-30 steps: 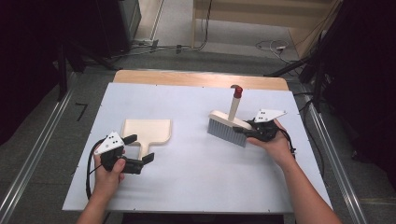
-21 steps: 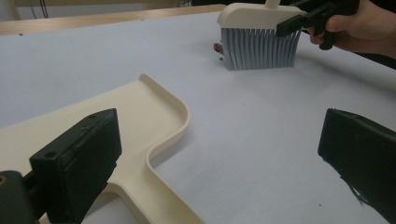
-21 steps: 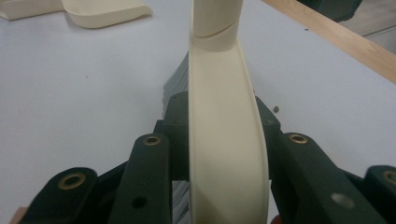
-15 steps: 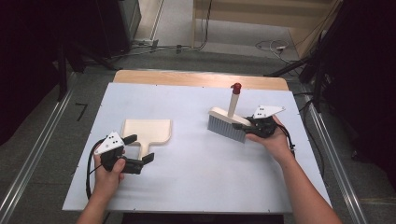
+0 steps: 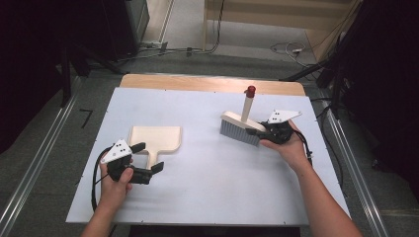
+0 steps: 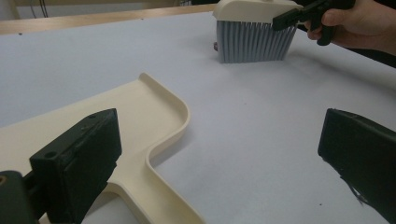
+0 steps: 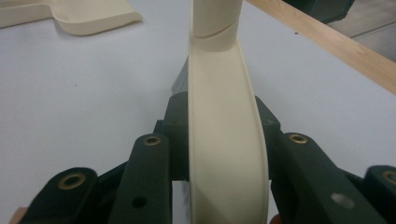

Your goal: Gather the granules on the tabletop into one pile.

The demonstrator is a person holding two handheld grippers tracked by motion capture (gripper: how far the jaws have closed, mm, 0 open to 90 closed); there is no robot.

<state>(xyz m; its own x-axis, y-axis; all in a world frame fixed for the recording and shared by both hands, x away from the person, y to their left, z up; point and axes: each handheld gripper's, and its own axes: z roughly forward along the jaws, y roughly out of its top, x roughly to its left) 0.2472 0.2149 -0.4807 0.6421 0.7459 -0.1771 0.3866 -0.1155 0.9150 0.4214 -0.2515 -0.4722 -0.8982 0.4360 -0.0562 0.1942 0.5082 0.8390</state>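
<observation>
At right of centre, brush (image 5: 239,129) clamped by right gripper (image 5: 258,132) fingers; at lower left, left gripper (image 5: 148,159) fingers wide, straddling dustpan (image 5: 157,138) handle.

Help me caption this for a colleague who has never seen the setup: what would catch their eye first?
Probably the cream brush with grey bristles, lifted at the table's right side, its back clamped in the right hand-held gripper and its red-tipped handle pointing up. Next, the matching cream dustpan lying flat at the left of the pale table, its handle between the open jaws of the left hand-held gripper.
</observation>
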